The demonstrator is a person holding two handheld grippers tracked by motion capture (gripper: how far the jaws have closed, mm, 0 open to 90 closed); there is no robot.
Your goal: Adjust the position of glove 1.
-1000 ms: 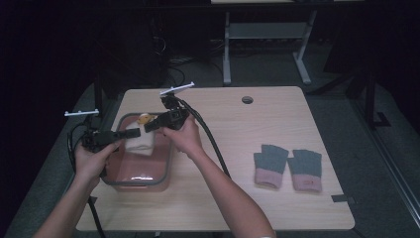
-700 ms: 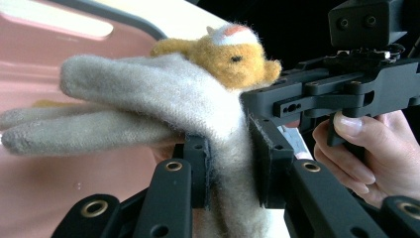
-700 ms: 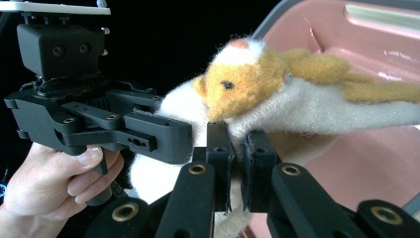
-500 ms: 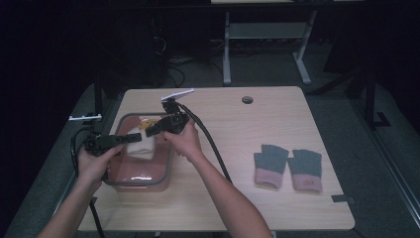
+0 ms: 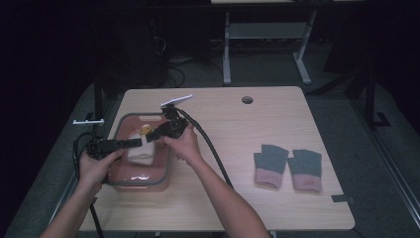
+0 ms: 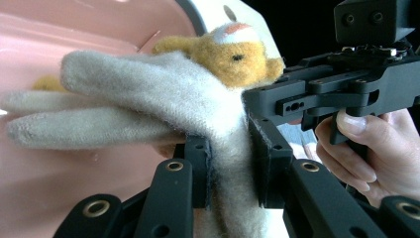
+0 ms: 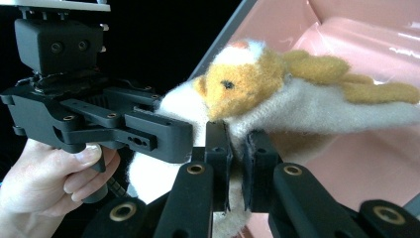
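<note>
Fingers of both grippers are clamped on the same cream glove (image 5: 140, 151): left gripper (image 6: 233, 163) at one edge of the cuff, right gripper (image 7: 236, 163) at the opposite edge. Glove hangs between them directly over the pink bin (image 5: 119, 174), its finger end lowest, orange animal patch (image 7: 237, 84) up. Straight descent should seat it inside; neither hand is nearer.

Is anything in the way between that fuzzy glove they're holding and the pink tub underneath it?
Nothing visible. Both tongs, left and right, pinch the cream glove with its orange animal face, and it hangs right over the open pink tub. The tub's pink inside shows bare behind and below the glove.
</note>
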